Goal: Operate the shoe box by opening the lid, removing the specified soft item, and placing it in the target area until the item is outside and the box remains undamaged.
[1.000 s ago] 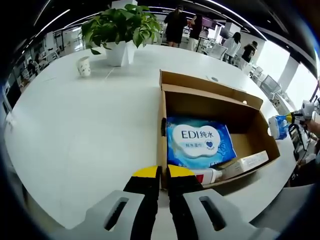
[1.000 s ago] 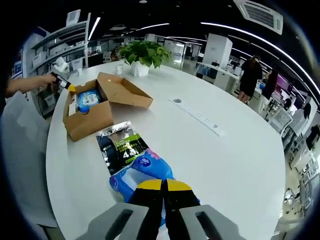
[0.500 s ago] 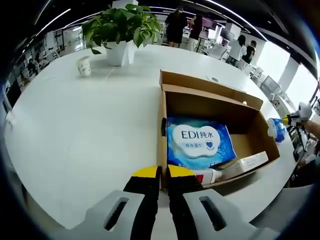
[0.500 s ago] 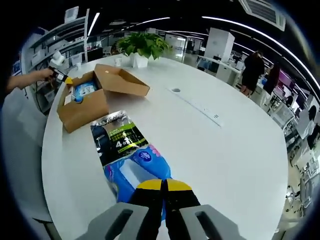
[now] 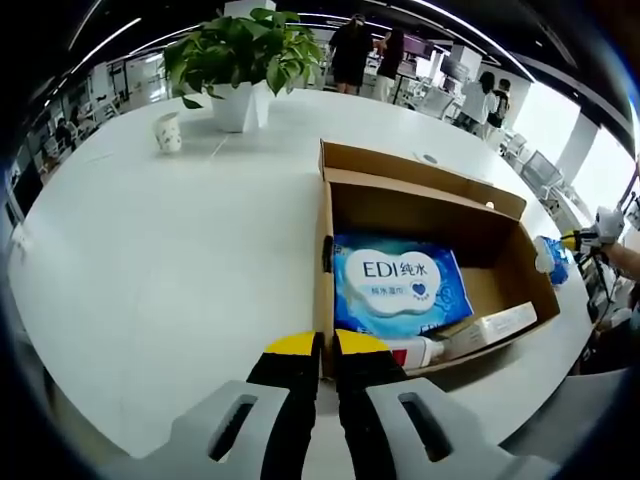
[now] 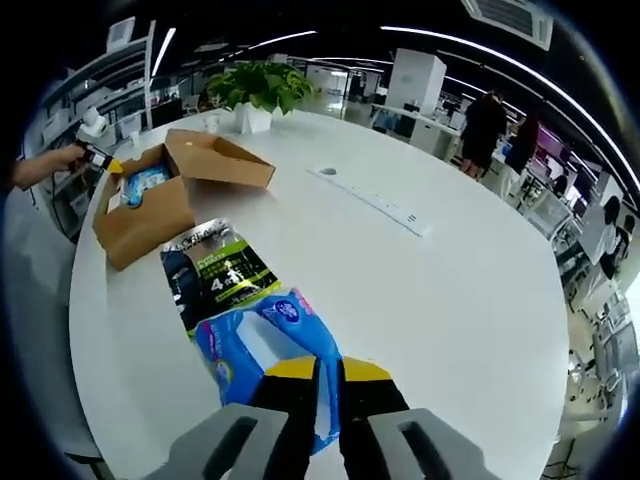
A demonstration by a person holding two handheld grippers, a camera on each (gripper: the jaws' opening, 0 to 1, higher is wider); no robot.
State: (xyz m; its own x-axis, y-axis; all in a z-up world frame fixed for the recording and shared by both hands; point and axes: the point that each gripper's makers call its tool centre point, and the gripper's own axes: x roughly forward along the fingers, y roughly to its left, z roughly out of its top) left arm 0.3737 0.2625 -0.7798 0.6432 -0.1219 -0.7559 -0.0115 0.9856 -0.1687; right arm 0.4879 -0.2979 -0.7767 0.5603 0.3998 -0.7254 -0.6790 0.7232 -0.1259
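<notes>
Sitting on the white round surface [image 5: 150, 250], the open shoe box [image 5: 325, 290] is taking up the middle of the left gripper view, its lid [image 5: 420, 178] folded back on the far side. Hovering just in front of the box's near corner, the left gripper [image 5: 325, 345] is showing its yellow-tipped jaws pressed together with nothing between them. Inside the box, a blue and white pack of wet wipes [image 5: 398, 285] is lying flat on the bottom, and a small white tube or carton [image 5: 460, 335] is lying along the near wall. A potted plant [image 5: 240, 60] and a small white cup [image 5: 168, 132] are standing well apart from the box at the far side.

Moving right, the right gripper view is showing the same shoe box [image 6: 150, 205] far off, with a dark packet with green print [image 6: 215, 280] lying on the surface [image 6: 450, 300] between the box and the gripper. The right gripper [image 6: 328, 368] is clamping the near end of a blue soft pack [image 6: 265, 345], which is lying outside the box, just beside the dark packet.

The blue soft pack looks light, limp and wrapped in slick film, so it will probably sag and slide; a pinch on a sealed end seam or a fold of loose wrapper seems safer than squeezing the padded middle.
</notes>
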